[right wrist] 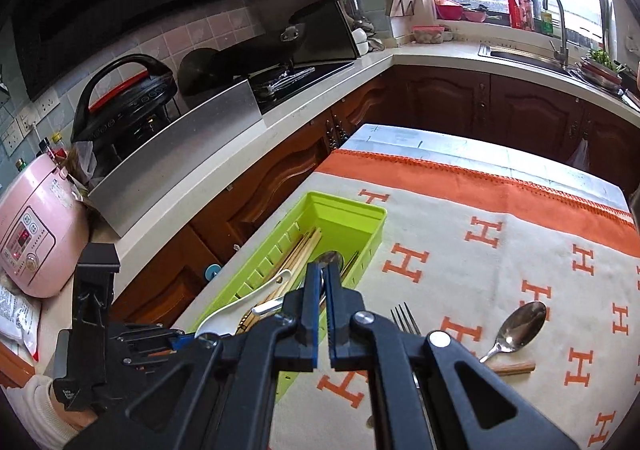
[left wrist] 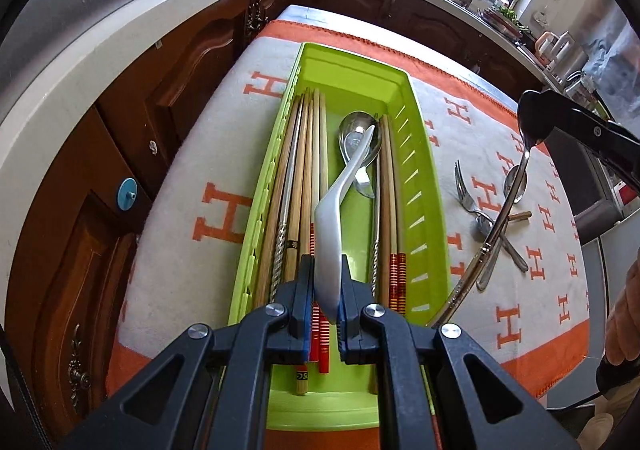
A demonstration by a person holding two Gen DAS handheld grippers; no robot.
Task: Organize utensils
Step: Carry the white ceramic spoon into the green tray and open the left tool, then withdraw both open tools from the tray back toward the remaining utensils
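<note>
My left gripper (left wrist: 326, 290) is shut on a white ceramic spoon (left wrist: 336, 221) and holds it over the green utensil tray (left wrist: 416, 153), handle pointing away. The tray holds several wooden chopsticks (left wrist: 308, 177) and a steel spoon (left wrist: 358, 137). My right gripper (left wrist: 530, 137) is shut on a long metal utensil (left wrist: 500, 217) that hangs down beside the tray's right wall. In the right wrist view my right gripper (right wrist: 323, 270) has its jaws nearly together above the tray (right wrist: 372, 217), with a thin metal strip between them. A fork (left wrist: 464, 185) and spoon (right wrist: 520, 324) lie on the cloth.
The table carries a white cloth with orange H marks (right wrist: 408, 262). A short wooden stick (right wrist: 516, 368) lies by the loose spoon. Dark wood cabinets (left wrist: 120, 153) and a counter run along the left; a sink (right wrist: 532, 57) sits at the back. My left gripper also shows in the right wrist view (right wrist: 160, 334).
</note>
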